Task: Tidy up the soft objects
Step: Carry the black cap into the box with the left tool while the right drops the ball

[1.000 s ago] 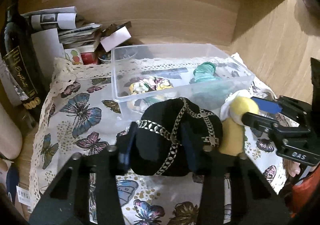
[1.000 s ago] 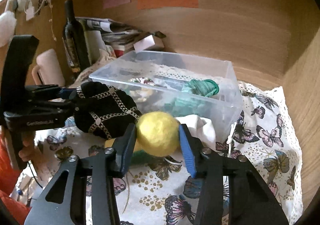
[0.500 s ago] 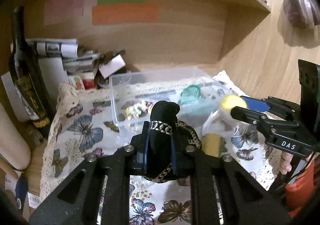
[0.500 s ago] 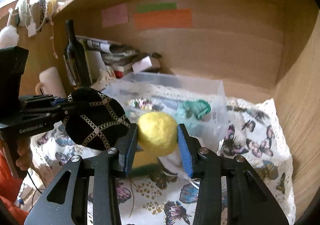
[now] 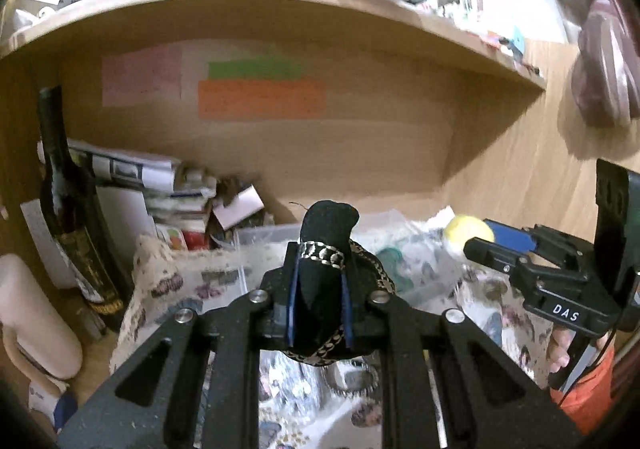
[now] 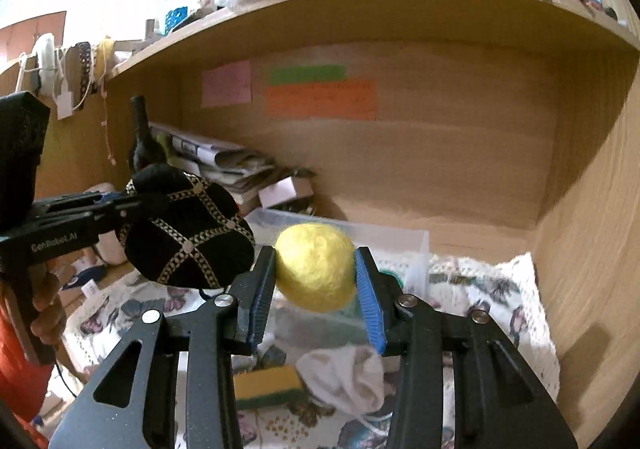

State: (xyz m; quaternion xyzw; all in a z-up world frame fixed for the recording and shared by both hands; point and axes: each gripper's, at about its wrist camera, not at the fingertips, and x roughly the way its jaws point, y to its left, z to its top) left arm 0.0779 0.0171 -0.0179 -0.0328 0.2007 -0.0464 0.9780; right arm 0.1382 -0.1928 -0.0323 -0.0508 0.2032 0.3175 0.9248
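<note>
Black pouch (image 5: 323, 281) clenched between left gripper (image 5: 319, 303) fingers, raised above clear bin (image 6: 404, 245). Yellow felt ball (image 6: 316, 267) grasped by right gripper (image 6: 316, 291), held over same bin. Risk judged: fuzzy round ball may be squeezed out; pouch's dangling gold chain may be snagged on bin rim. Pouch velvety, limp; ball woolly, springy.

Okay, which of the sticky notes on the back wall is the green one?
The narrow green strip, directly above the wide orange note. The pink note sits apart, to their left.
</note>
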